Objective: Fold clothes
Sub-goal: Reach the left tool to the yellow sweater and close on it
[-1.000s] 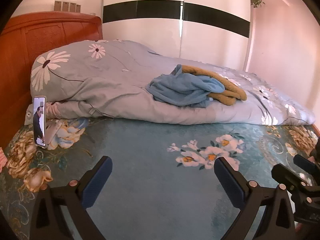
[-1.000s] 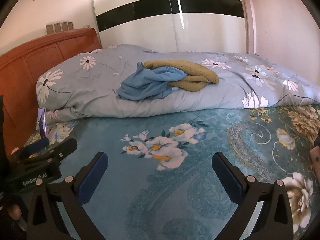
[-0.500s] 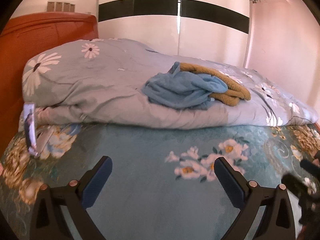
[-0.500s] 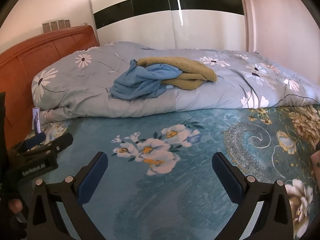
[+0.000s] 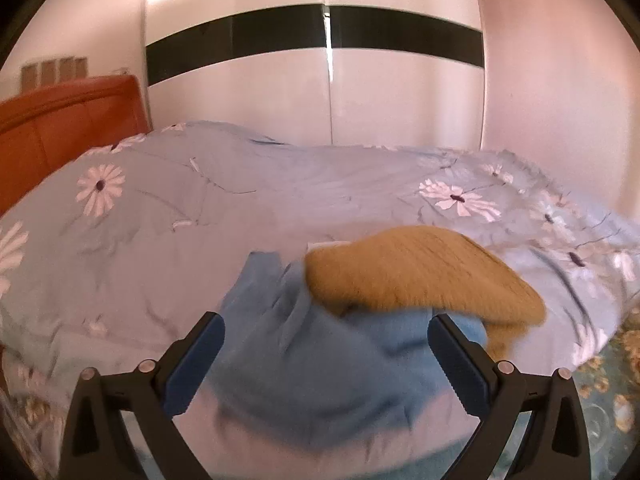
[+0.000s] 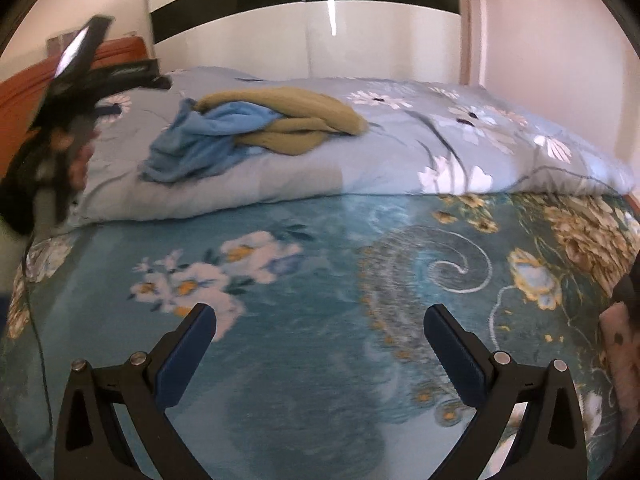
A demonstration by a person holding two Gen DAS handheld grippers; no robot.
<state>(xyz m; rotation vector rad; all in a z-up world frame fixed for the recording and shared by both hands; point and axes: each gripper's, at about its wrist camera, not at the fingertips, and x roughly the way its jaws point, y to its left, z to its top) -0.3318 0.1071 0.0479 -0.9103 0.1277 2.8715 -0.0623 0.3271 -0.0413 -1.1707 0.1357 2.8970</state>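
Note:
A crumpled light-blue garment [image 5: 340,364] [image 6: 200,140] lies on the rolled quilt, with a mustard-yellow knit garment [image 5: 416,272] [image 6: 292,120] draped over its right side. My left gripper [image 5: 326,360] is open, its fingers either side of the blue garment and close above it, holding nothing. In the right wrist view the left gripper [image 6: 76,80] shows at the far left, held by a hand, blurred. My right gripper [image 6: 320,344] is open over the teal floral bedspread, well short of the clothes.
A grey-blue quilt with white daisies [image 5: 200,208] [image 6: 440,140] lies rolled along the back of the bed. The teal floral bedspread [image 6: 320,264] covers the front. An orange wooden headboard [image 5: 68,120] stands left, a white wardrobe with a black band [image 5: 320,80] behind.
My left gripper has moved forward and up from the bedspread to the clothes pile, which now fills its view. The right gripper has edged slightly closer to the quilt.

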